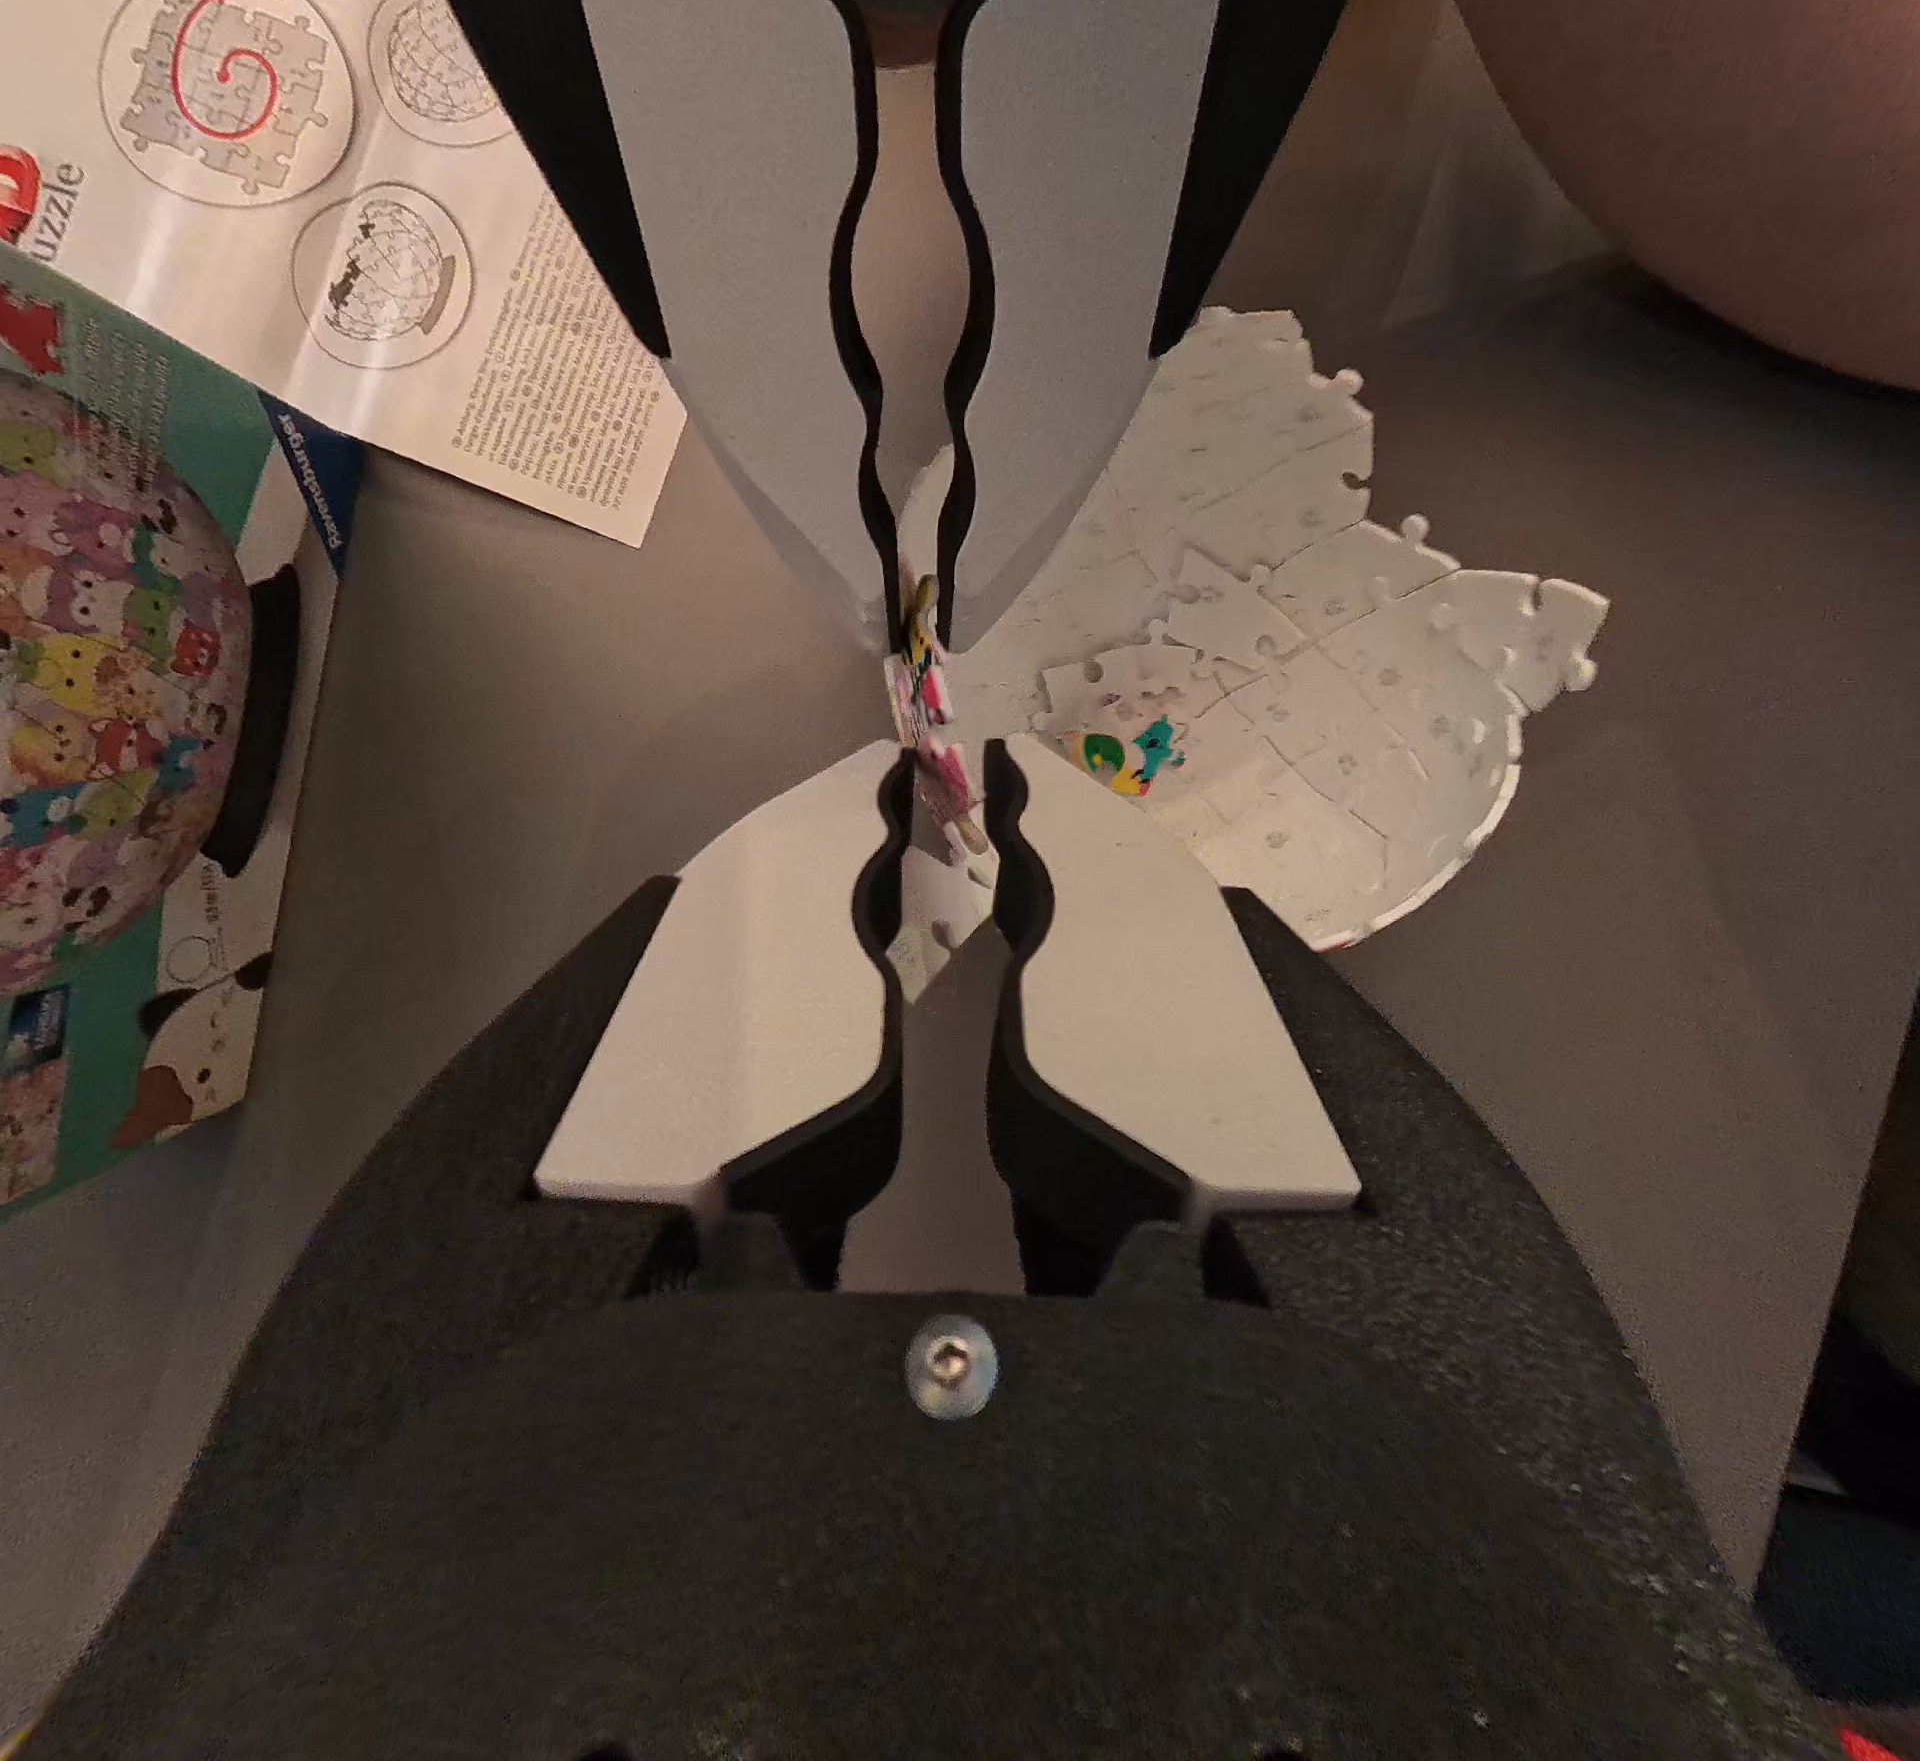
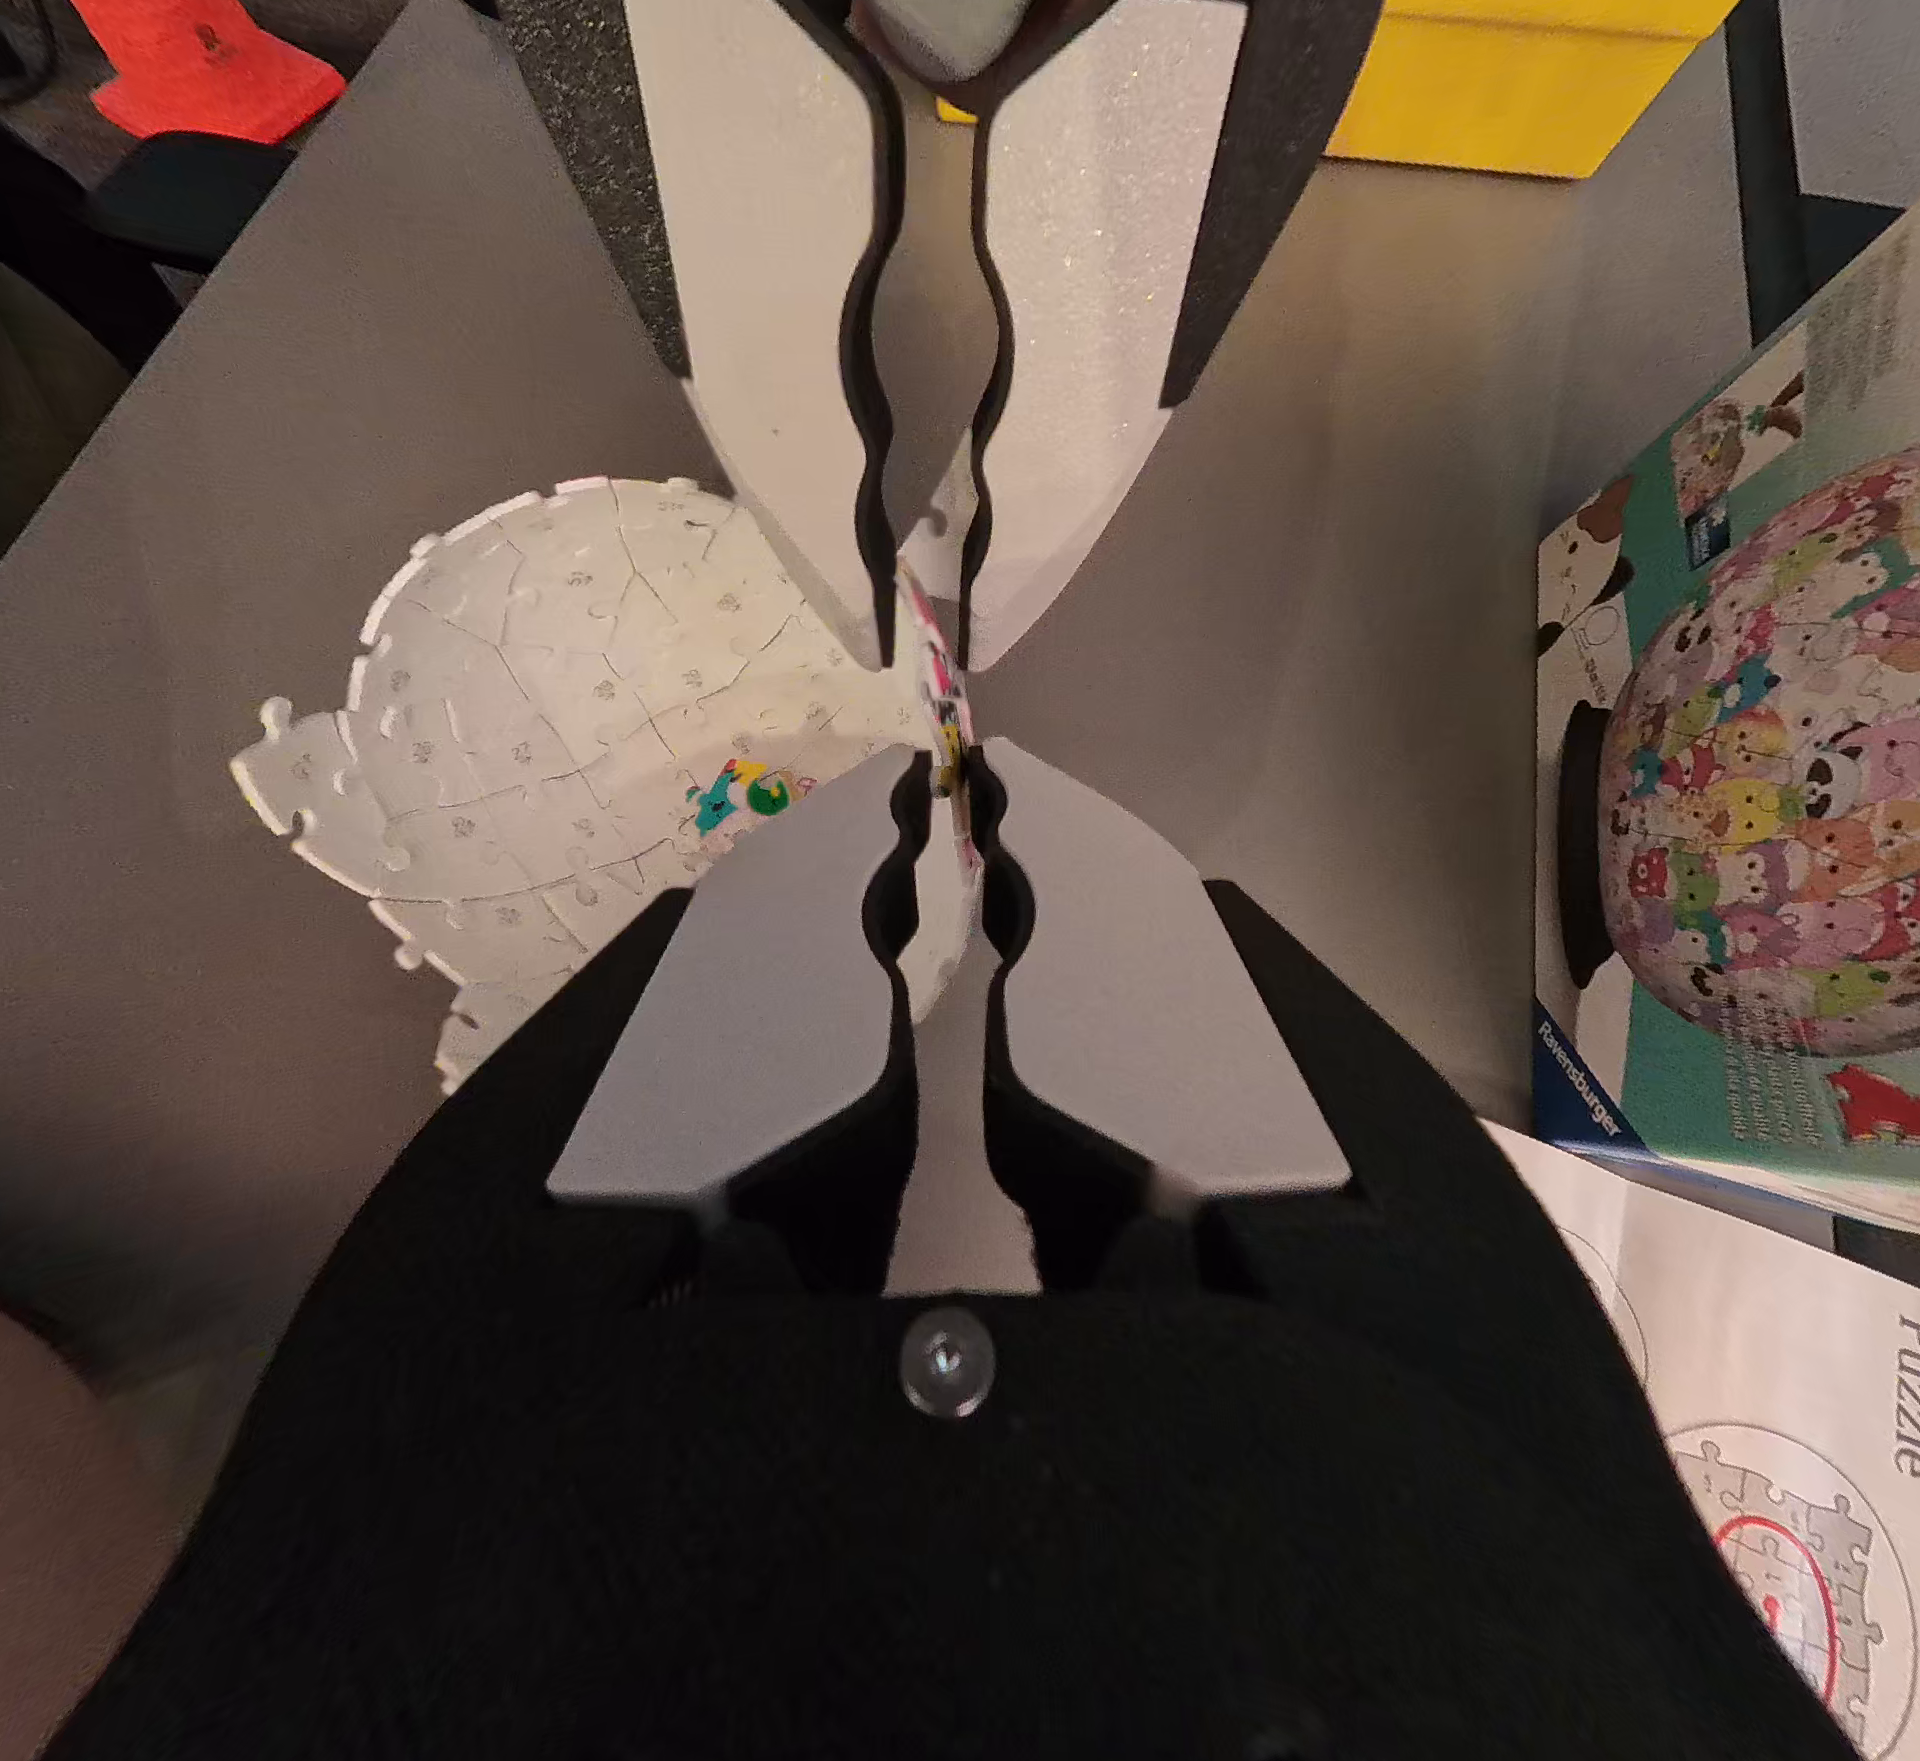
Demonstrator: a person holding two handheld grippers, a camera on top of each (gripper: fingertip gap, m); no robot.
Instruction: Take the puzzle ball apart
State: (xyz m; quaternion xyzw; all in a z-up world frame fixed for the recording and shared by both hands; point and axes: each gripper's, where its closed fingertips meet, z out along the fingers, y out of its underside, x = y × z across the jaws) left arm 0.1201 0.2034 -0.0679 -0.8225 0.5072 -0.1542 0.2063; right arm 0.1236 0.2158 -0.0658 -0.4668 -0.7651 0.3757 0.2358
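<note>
Progress looks well past the halfway mark, judging by what remains: the puzzle ball (image 1: 1299, 672) is no longer a sphere but an open, ragged-edged shell of joined pieces, its white inner face showing, with one loose coloured piece (image 1: 1127, 755) lying inside it. It sits low over the grey table (image 1: 520, 776), between the two grippers, which meet tip to tip on its rim. The left gripper (image 1: 940, 755) has its fingers nearly closed on a strip of printed rim pieces seen edge-on, and the right gripper (image 2: 951, 761) pinches the same edge from the far side, so both appear clamped on neighbouring pieces, ready to snap a joint apart. Still to do: many pieces in the shell are interlocked. The shell's hollow opens upward and toward the cameras, and its longer span runs away from the gripped edge, rightward in the left wrist view. A puzzle box (image 2: 1745, 828) and an instruction sheet (image 1: 343, 184) lie well apart at the table's side.
</note>
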